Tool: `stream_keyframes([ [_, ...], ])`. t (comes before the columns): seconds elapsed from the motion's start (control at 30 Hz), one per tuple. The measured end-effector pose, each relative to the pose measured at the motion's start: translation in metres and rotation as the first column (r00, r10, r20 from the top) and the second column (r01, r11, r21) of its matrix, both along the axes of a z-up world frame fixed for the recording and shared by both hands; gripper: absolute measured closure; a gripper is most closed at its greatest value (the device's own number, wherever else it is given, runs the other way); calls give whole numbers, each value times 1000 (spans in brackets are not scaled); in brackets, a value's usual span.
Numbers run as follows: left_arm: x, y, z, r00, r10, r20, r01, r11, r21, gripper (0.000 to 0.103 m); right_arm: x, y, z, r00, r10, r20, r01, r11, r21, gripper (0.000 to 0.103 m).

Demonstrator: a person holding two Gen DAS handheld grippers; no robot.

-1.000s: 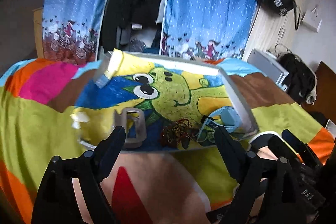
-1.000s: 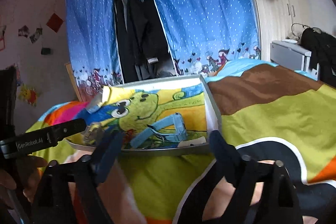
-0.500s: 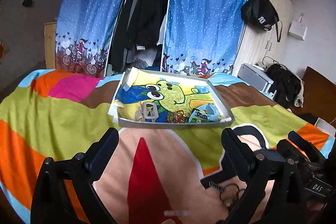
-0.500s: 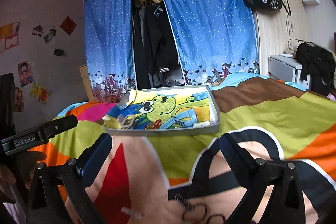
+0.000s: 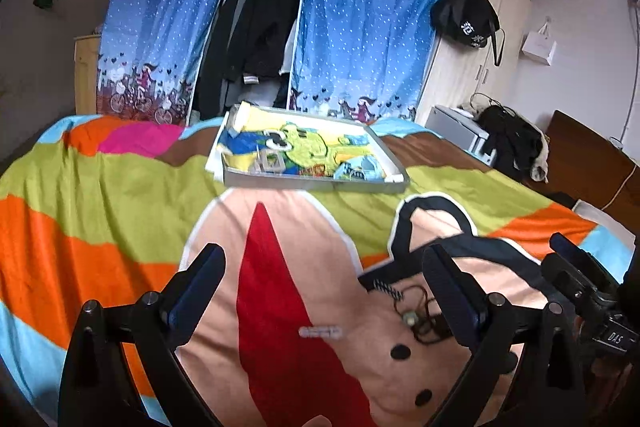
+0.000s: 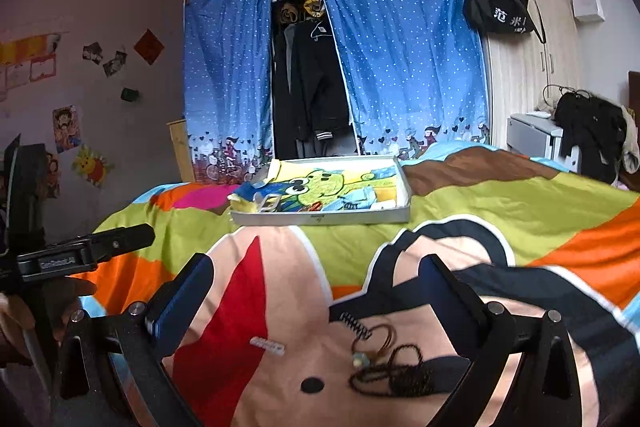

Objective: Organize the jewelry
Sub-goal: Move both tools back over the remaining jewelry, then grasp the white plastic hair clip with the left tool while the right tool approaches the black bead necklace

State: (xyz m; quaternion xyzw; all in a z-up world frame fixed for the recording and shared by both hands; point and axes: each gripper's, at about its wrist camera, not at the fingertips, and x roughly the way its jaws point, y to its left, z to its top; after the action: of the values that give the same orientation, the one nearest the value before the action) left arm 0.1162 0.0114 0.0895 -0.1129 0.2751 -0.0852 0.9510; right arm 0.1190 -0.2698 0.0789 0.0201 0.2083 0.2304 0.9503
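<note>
A shallow grey tray with a green cartoon lining lies far back on the bed; it holds a pale buckle-like piece, a red-brown tangle and a light blue strap. On the blanket close by lie a small silvery clip, a black spring-like piece and a dark beaded necklace with a pale bead. My left gripper is open above the clip. My right gripper is open above the necklace. Neither holds anything.
A colourful cartoon blanket covers the bed. Blue curtains and hanging dark clothes stand behind the tray. A wooden wardrobe with a black bag is at right. In the right wrist view, a hand holds the left gripper's body.
Both grippers have pulled back from the tray toward the near end of the bed. The clip and necklace on the blanket have come into view beneath them.
</note>
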Motion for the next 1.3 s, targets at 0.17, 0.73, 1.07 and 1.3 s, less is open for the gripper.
stream_keyframes([
  [0.17,-14,4,-18,1000,-6,-17,6,1000,9,6,-20,-4,-15,1000,-5,-6,5,1000,-28,0],
  [0.73,-5,-5,-105,975,-100,-198,112,993,48,6,-23,-22,-93,962,-128,-241,121,992,-41,0],
  [1.07,20,-15,-136,941,-138,-310,167,984,67,6,-15,-27,-135,914,-185,-361,173,983,-64,0],
  [1.3,49,-19,-159,913,-161,-375,198,978,63,6,-4,-29,-153,896,-206,-394,179,978,-105,0],
])
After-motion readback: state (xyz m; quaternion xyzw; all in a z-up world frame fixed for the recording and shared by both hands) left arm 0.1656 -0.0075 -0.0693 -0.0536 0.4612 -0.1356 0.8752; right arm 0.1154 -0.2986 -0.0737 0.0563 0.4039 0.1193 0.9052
